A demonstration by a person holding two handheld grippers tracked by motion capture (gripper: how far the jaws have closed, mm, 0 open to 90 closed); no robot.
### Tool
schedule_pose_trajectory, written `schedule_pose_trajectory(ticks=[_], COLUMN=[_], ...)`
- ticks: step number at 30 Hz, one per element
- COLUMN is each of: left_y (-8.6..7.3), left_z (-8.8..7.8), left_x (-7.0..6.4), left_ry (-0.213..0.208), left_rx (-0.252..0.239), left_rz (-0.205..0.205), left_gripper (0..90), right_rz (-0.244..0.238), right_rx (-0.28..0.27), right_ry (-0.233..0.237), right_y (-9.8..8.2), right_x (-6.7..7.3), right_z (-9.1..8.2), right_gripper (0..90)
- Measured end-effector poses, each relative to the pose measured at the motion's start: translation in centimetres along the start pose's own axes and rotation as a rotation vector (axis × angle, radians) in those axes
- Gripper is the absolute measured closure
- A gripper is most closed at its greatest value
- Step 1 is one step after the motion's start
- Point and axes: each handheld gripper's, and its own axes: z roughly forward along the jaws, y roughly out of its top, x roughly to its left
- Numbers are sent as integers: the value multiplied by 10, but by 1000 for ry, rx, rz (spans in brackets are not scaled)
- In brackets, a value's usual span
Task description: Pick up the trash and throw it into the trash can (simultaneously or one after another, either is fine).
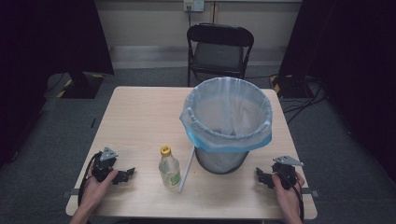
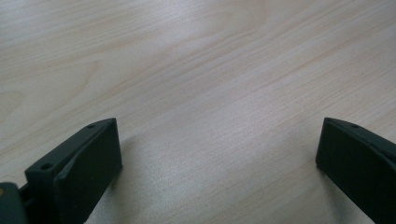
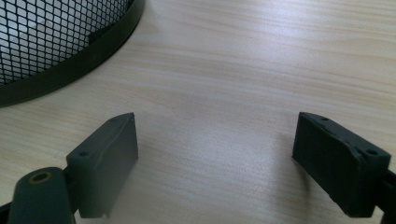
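A small clear bottle (image 1: pixel 169 169) with a yellow cap and yellowish liquid stands upright near the table's front middle. A white stick-like strip (image 1: pixel 187 169) lies just right of it, running toward the bin. The black mesh waste bin (image 1: pixel 219 158), lined with a clear and blue bag (image 1: pixel 227 114), stands right of centre; its mesh base (image 3: pixel 56 51) shows in the right gripper view. My left gripper (image 1: pixel 126 175) rests on the table left of the bottle, open (image 2: pixel 219 149) over bare wood. My right gripper (image 1: pixel 261 177) rests at the bin's front right, open (image 3: pixel 217 144) and holding nothing.
The light wooden table (image 1: pixel 140 116) has free room on its left half and behind the bottle. A black folding chair (image 1: pixel 219 49) stands beyond the far edge. Cables (image 1: pixel 303 100) lie on the grey floor to the right.
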Motion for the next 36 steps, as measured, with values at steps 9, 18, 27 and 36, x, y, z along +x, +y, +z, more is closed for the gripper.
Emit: schedule_pose_trajectory(ticks=[9,18,27,36], left_y=[1,4,11,18], left_z=[0,-5,-9,-18], left_x=[3,0,-13,-33], left_ry=[-9,4,-111,-187], left_rx=[4,-41,-62,-88], left_rz=[13,42,9,70], left_gripper=[5,148,163,217], right_rz=[-68,-67,-68,-67], right_rx=[1,1,1,1], right_ry=[75,75,75,75], right_y=[2,2,2,2], right_x=[-9,-9,-9,-9], right_z=[2,2,2,2], right_gripper=[126,126,126,126])
